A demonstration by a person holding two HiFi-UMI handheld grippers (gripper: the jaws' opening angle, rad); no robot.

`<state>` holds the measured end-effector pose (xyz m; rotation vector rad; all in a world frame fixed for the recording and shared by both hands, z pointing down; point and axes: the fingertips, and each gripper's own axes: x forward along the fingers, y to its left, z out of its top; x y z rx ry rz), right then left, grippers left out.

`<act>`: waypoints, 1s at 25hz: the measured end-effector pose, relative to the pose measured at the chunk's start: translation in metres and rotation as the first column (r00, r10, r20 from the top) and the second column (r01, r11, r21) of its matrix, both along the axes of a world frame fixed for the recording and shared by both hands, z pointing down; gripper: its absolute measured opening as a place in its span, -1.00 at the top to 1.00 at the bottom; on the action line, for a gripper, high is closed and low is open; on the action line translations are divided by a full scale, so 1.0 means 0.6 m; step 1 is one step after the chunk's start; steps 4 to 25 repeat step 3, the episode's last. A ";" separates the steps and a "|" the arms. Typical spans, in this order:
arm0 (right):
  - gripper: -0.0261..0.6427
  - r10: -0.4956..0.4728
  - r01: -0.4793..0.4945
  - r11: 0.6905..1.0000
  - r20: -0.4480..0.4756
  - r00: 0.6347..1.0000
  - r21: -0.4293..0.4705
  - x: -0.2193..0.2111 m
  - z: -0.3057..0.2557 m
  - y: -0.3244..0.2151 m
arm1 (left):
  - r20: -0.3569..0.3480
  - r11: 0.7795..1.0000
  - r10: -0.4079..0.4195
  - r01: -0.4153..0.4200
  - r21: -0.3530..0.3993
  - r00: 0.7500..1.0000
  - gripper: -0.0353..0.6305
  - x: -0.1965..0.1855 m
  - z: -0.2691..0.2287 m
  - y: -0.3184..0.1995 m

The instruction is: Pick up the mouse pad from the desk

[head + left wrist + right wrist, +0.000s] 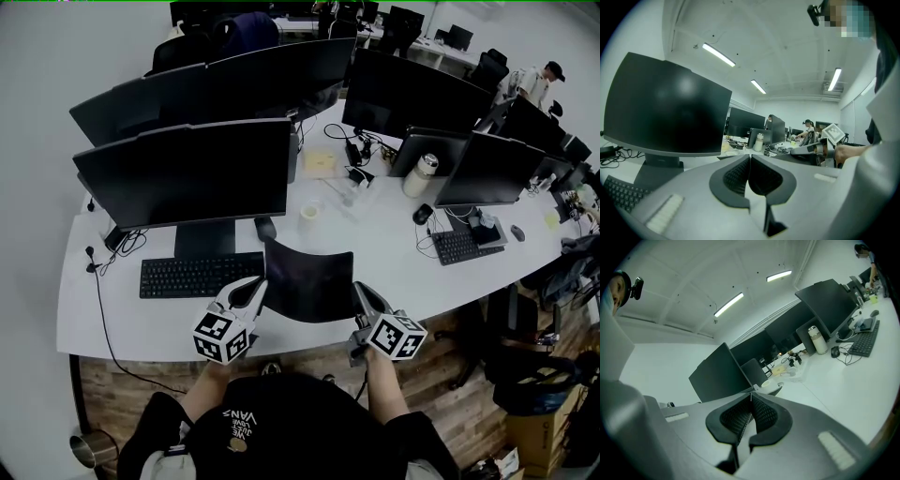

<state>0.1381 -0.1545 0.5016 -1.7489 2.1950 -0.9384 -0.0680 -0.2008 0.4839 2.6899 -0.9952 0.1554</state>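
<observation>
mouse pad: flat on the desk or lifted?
Lifted. The left gripper and right gripper each pinch a side edge of the mouse pad, holding it tilted above the desk, far edge raised.

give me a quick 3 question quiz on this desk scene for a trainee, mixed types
1. True or false: the mouse pad lies untouched on the desk.
2. In the head view, what sits just left of the mouse pad? A) a keyboard B) a printer C) a plate
3. Fill in: the left tool and the right tool are both ____ on the mouse pad's near edge, one at each side.

Key: 1 false, both tools grip it. 2 A. 3 shut.
</observation>
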 end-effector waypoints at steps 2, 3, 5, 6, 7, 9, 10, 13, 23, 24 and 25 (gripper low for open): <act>0.90 0.000 0.000 1.000 -0.001 1.000 0.000 0.000 0.001 0.001 | 0.001 1.000 0.004 -0.004 0.001 1.000 0.86 0.001 0.001 0.001; 0.89 -0.001 0.001 1.000 -0.001 1.000 0.000 -0.001 0.001 0.001 | 0.002 1.000 0.005 -0.005 0.001 1.000 0.86 0.001 0.001 0.002; 0.89 -0.001 0.001 1.000 -0.001 1.000 0.000 -0.001 0.001 0.001 | 0.002 1.000 0.005 -0.005 0.001 1.000 0.86 0.001 0.001 0.002; 0.89 -0.001 0.001 1.000 -0.001 1.000 0.000 -0.001 0.001 0.001 | 0.002 1.000 0.005 -0.005 0.001 1.000 0.86 0.001 0.001 0.002; 0.89 -0.001 0.001 1.000 -0.001 1.000 0.000 -0.001 0.001 0.001 | 0.002 1.000 0.005 -0.005 0.001 1.000 0.86 0.001 0.001 0.002; 0.89 -0.001 0.001 1.000 -0.001 1.000 0.000 -0.001 0.001 0.001 | 0.002 1.000 0.005 -0.005 0.001 1.000 0.86 0.001 0.001 0.002; 0.89 -0.001 0.001 1.000 -0.001 1.000 0.000 -0.001 0.001 0.001 | 0.002 1.000 0.005 -0.005 0.001 1.000 0.86 0.001 0.001 0.002; 0.89 -0.001 0.001 1.000 -0.001 1.000 0.000 -0.001 0.001 0.001 | 0.002 1.000 0.005 -0.005 0.001 1.000 0.86 0.001 0.001 0.002; 0.89 -0.001 0.001 1.000 -0.001 1.000 0.000 -0.001 0.001 0.001 | 0.002 1.000 0.005 -0.005 0.001 1.000 0.86 0.001 0.001 0.002; 0.89 -0.001 0.001 1.000 -0.001 1.000 0.000 -0.001 0.001 0.001 | 0.002 1.000 0.005 -0.005 0.001 1.000 0.86 0.001 0.001 0.002; 0.89 -0.001 0.001 1.000 -0.001 1.000 0.000 -0.001 0.001 0.001 | 0.002 1.000 0.005 -0.005 0.001 1.000 0.86 0.001 0.001 0.002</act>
